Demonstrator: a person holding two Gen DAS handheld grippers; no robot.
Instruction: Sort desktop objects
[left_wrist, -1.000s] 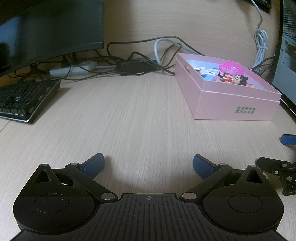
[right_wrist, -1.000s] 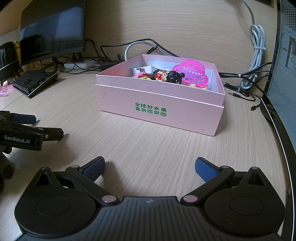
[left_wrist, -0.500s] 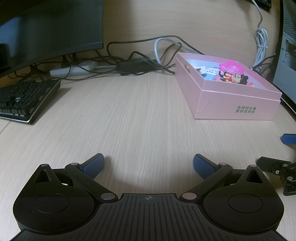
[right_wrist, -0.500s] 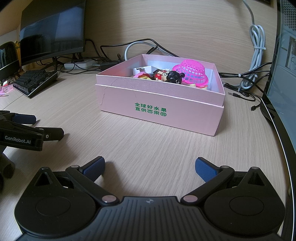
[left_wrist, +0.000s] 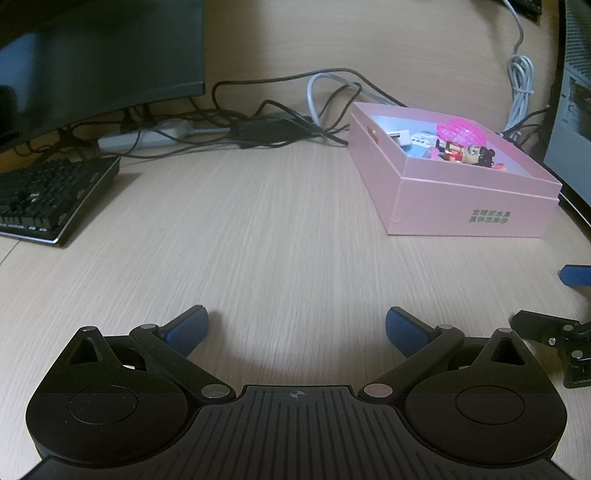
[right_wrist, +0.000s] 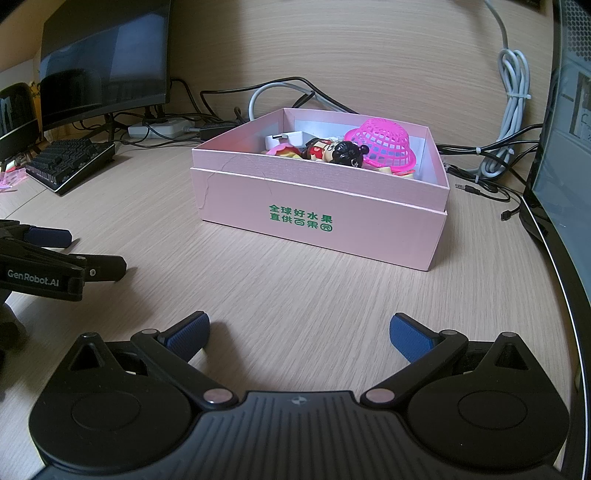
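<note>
Left gripper (left_wrist: 295, 326) and right gripper (right_wrist: 300, 332), both spread wide and empty, low over the surface (left_wrist: 277, 229); pink box (right_wrist: 321, 218) holds toys.

- Box (right_wrist: 317, 221) sits on the desk (right_wrist: 295, 295), at 12 o'clock from the right gripper (right_wrist: 299, 334).
- Basket (right_wrist: 384, 146) and doll (right_wrist: 332, 151) lie in the box.
- Keyboard (right_wrist: 70, 162) at 10 o'clock; cables (right_wrist: 236, 118) behind the box.
- Left gripper (left_wrist: 297, 326) lies at 9 o'clock.
</note>
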